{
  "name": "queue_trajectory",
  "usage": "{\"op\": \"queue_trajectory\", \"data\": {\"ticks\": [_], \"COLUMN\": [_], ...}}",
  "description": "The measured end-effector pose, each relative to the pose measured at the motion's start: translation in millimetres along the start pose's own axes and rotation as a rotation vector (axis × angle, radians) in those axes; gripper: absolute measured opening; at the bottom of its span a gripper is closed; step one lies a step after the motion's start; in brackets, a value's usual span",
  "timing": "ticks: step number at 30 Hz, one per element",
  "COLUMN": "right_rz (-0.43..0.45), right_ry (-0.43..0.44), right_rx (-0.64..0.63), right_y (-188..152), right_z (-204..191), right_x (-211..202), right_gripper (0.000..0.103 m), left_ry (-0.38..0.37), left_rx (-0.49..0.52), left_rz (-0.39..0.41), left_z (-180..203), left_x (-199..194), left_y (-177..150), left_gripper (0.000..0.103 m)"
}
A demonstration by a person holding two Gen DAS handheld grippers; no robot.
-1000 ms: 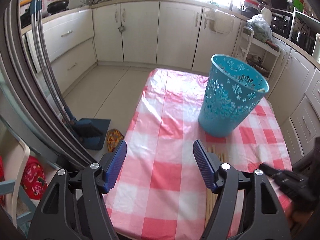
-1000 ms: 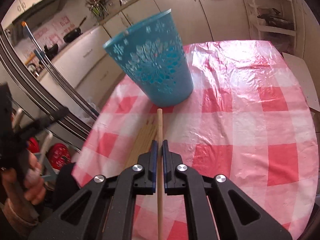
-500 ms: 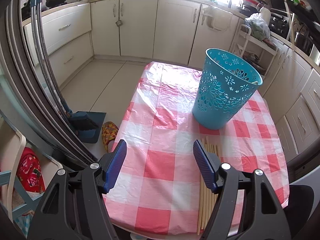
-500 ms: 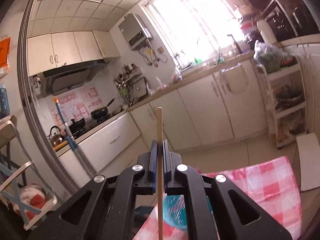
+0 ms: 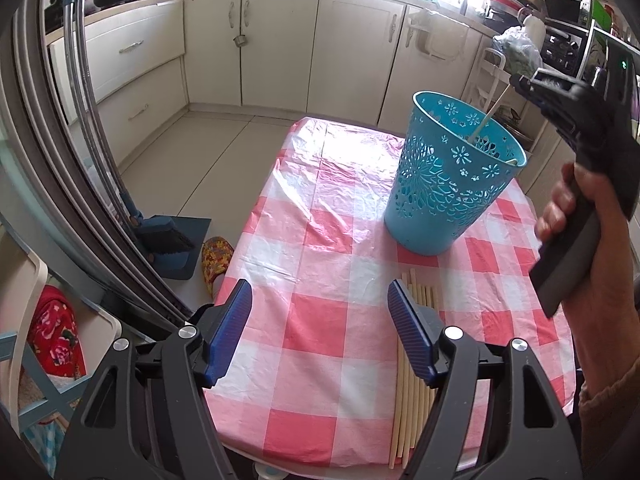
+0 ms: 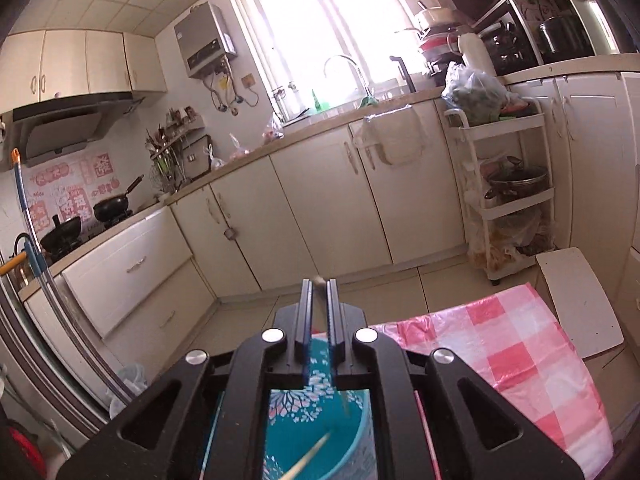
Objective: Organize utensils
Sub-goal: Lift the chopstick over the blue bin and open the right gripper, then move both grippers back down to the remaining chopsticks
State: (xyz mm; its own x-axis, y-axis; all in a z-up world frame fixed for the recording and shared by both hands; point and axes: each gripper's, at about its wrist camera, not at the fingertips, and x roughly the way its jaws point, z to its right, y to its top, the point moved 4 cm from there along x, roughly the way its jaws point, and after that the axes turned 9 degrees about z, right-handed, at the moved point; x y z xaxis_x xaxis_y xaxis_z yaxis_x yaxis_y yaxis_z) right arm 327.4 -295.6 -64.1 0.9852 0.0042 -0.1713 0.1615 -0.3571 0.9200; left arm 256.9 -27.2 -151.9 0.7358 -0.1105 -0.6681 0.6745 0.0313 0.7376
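Note:
A blue perforated basket [image 5: 444, 196] stands on the far right of the table. Several wooden chopsticks [image 5: 416, 344] lie in a bundle at the near edge, partly under my left gripper's right finger. The left gripper [image 5: 319, 286] hangs open above the cloth with nothing between its jaws. My right gripper [image 6: 319, 282], held by a hand [image 5: 560, 208], is over the basket's rim. Its jaws are opening. One chopstick [image 5: 491, 113] runs from between them down into the basket [image 6: 304, 420], only its blurred top still in the gap. Another chopstick [image 6: 308, 456] lies inside.
The table carries a pink and white checked cloth [image 5: 320, 240]. On the floor to the left are a dustpan with brush [image 5: 172, 240] and a slipper [image 5: 216, 256]. A white rack [image 6: 504, 200] and cabinets stand beyond; a white board [image 6: 576, 300] lies by the table's far right.
My right gripper lifted a chopstick off the table and rose over the basket, tilting up toward level. The chopstick has slid down between its jaws. The left gripper stayed put.

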Motion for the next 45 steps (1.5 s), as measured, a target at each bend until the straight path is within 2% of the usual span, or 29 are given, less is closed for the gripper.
{"op": "queue_trajectory", "data": {"ticks": [3, 5, 6, 7, 9, 11, 12, 16, 19, 27, 30, 34, 38, 45], "right_rz": [-0.02, -0.015, -0.012, -0.012, -0.065, -0.167, -0.232, -0.466, -0.531, -0.586, -0.578, -0.591, -0.586, -0.572], "right_ry": [0.023, 0.031, 0.028, 0.023, 0.022, 0.022, 0.025, 0.039, 0.041, 0.012, 0.008, 0.007, -0.01, -0.046], "right_rx": [-0.023, -0.021, -0.013, -0.001, -0.001, -0.024, -0.034, -0.041, -0.052, -0.129, -0.188, -0.248, -0.278, -0.185], "right_y": [-7, -7, -10, -14, -34, -64, -82, -148, -174, -205, -205, -204, -198, -188], "right_z": [1, 6, 9, 14, 19, 21, 21, 18, 10, -5, -10, -4, 14, 49], "right_x": [-20, -47, -61, -76, -95, -106, -107, -98, -85, -73, -73, -74, -80, -88], "right_gripper": [0.017, 0.028, 0.038, 0.043, 0.043, 0.043, 0.043, 0.03, 0.027, 0.024, 0.023, 0.009, 0.009, 0.009], "left_ry": [0.003, 0.01, 0.015, 0.019, 0.027, 0.032, 0.032, 0.028, 0.027, 0.031, 0.032, 0.029, 0.021, 0.008], "left_rx": [-0.005, -0.01, -0.013, -0.016, -0.021, -0.021, -0.02, 0.012, 0.034, 0.043, 0.045, 0.067, 0.108, 0.152], "left_rz": [-0.008, -0.014, -0.019, -0.023, -0.031, -0.045, -0.051, -0.054, -0.052, -0.067, -0.076, -0.1, -0.139, -0.205], "left_z": [-2, -5, -6, -7, -9, -10, -9, 2, 7, 6, 6, 11, 22, 49], "left_x": [2, 2, 3, 3, 5, 7, 8, 5, 1, 1, 4, 15, 34, 71], "left_y": [-3, -4, -5, -6, -10, -15, -17, -22, -24, -30, -32, -34, -38, -46], "left_gripper": [0.067, 0.067, 0.067, 0.067, 0.067, 0.067, 0.067, 0.067, 0.07, 0.072, 0.072, 0.073, 0.074, 0.074]}}
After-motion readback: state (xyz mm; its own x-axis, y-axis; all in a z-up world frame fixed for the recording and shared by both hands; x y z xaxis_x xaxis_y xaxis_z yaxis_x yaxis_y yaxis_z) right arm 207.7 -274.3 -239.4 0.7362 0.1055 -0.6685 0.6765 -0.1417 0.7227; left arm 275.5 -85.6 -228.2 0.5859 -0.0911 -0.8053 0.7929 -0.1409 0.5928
